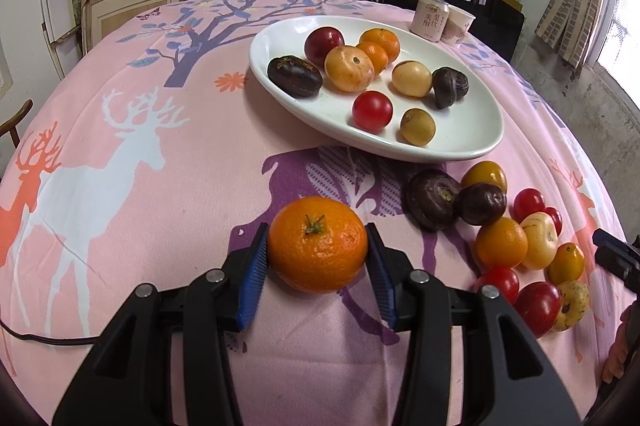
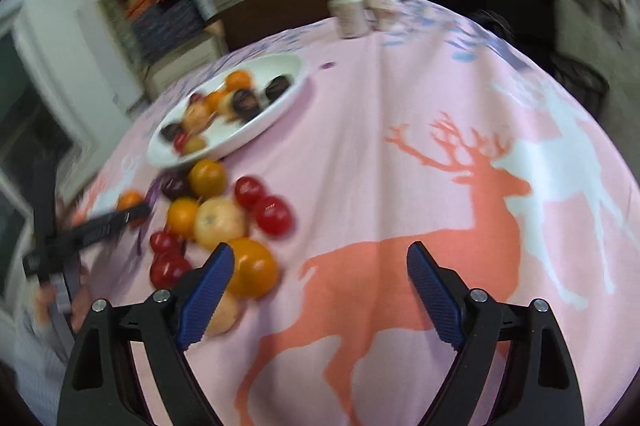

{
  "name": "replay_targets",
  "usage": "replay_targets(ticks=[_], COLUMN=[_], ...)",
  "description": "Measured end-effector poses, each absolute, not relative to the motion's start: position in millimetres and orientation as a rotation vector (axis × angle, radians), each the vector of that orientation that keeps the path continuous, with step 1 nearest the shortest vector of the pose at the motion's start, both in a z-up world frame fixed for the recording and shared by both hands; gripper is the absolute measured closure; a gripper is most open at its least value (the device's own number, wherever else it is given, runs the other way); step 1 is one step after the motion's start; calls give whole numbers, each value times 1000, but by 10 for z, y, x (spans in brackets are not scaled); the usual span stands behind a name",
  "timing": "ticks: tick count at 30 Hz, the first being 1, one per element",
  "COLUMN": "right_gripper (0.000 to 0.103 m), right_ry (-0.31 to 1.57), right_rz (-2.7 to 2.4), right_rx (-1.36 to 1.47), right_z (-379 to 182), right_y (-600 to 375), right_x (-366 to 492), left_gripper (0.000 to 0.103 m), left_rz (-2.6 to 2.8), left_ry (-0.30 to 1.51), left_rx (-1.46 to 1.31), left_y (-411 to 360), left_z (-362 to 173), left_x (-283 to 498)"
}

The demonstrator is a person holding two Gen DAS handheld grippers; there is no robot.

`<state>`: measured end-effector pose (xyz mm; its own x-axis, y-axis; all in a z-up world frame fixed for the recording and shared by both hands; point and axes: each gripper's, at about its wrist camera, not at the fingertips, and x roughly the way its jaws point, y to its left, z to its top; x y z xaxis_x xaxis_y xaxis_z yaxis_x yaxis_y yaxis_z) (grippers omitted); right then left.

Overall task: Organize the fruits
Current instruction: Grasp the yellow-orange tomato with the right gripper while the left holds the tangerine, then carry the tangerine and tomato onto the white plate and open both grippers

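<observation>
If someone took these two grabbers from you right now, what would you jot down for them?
Left gripper: shut on an orange that is low over the cloth, in front of the plate.
Right gripper: open, nothing between its jaws, beside the loose fruit pile.
Done: nine fruits are in the plate.
Left: set the held orange in the plate, then move over the pile, roughly a dozen pieces, right of the plate in the left view.

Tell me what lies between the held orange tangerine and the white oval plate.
Only bare pink deer-print tablecloth separates tangerine and plate, per the left wrist view.
</observation>
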<state>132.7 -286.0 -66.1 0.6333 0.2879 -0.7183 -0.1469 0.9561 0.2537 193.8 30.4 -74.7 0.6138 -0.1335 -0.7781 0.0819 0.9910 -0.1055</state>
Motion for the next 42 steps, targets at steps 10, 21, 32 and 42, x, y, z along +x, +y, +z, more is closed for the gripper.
replay_targets(ticks=[10, 21, 32, 42], right_gripper=[14, 61, 66, 66], right_ry=[822, 839, 880, 876], right_rz=[75, 211, 215, 245], right_rx=[78, 31, 35, 111], right_z=[-590, -641, -704, -693], right_y=[-2877, -2783, -2757, -2867], right_x=[1413, 1356, 1390, 1388], left_gripper=[57, 57, 57, 57], left_rz=[-127, -126, -127, -130], left_ry=[902, 901, 903, 868], left_rx=[-67, -63, -64, -74], left_y=[303, 301, 302, 330], left_z=[-756, -759, -766, -699], left_x=[1937, 1935, 1936, 1847])
